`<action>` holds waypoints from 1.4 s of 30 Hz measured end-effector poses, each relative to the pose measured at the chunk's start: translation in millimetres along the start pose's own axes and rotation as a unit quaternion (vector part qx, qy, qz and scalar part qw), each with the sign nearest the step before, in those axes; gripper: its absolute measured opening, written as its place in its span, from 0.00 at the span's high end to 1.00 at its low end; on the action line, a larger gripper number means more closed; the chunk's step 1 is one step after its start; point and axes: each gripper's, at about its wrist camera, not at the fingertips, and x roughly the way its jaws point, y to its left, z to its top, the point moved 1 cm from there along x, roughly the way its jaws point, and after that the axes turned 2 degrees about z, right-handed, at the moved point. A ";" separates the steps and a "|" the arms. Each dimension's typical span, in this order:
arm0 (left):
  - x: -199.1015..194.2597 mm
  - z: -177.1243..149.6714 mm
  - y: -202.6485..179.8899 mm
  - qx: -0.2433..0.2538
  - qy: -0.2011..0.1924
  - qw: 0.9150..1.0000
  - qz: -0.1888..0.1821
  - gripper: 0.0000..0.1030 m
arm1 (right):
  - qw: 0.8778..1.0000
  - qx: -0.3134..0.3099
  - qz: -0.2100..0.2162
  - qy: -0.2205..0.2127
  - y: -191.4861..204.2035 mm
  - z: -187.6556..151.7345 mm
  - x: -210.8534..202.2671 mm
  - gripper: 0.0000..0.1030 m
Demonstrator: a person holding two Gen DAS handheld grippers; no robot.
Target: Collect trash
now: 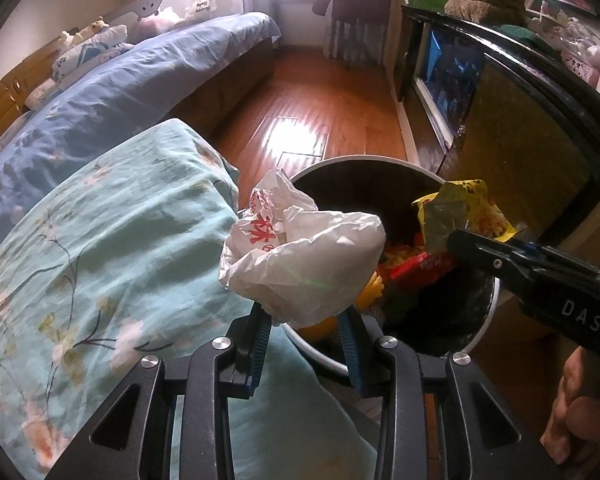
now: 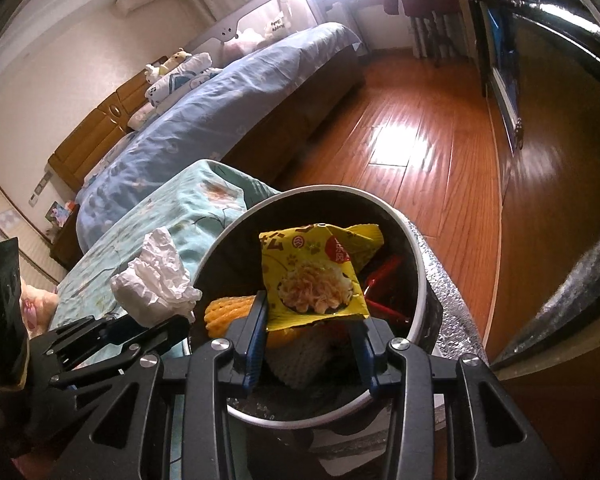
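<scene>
The bin [image 2: 416, 280] is already holding trash: a red wrapper [image 2: 384, 276], a yellow ridged piece [image 2: 228, 314] and a white foam net [image 2: 300, 360] are lying inside it, so part of the collecting looks done. Two more pieces are being brought in and neither has been dropped yet. Whether more trash is waiting elsewhere in the room cannot be told from these views; none is showing on the floor [image 2: 420, 120].

The left gripper [image 1: 306, 320] is clamping a crumpled white bag [image 1: 304, 256] with red print, the bag bulging up out of the jaws. It is hanging at the bin's near-left rim, beside the floral quilt [image 1: 100, 240], and looks only partly over the opening.

The right gripper [image 2: 312, 320] is clamping a yellow packet [image 2: 312, 276] by its lower edge, and the packet is standing up directly above the bin's mouth. In the left view the same packet [image 1: 456, 208] is poking out of the right gripper [image 1: 456, 240] over the bin's far side.

Both tools are pointing steeply down toward the bin, side by side, the right one further over it. A hand [image 1: 572, 412] is gripping the right tool's handle at the lower right edge of the left view. The releases are what seem to be left, the packet likely first.
</scene>
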 end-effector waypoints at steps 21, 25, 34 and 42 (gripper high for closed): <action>8.8 6.3 -6.6 0.005 0.009 1.000 0.002 0.55 | 1.000 0.020 0.002 0.012 -7.8 8.0 8.2 0.60; 4.3 4.7 -3.4 0.001 0.004 1.000 0.001 0.45 | 0.999 0.032 0.011 0.018 -11.5 8.9 11.4 0.48; -29.3 -19.1 20.5 -0.027 -0.023 0.999 -0.002 0.36 | 0.999 0.038 0.018 0.004 -3.6 4.6 -3.2 0.37; -82.2 -80.8 44.1 -0.075 -0.065 0.995 0.002 0.31 | 0.999 0.017 0.036 -0.018 39.7 -31.5 -31.7 0.24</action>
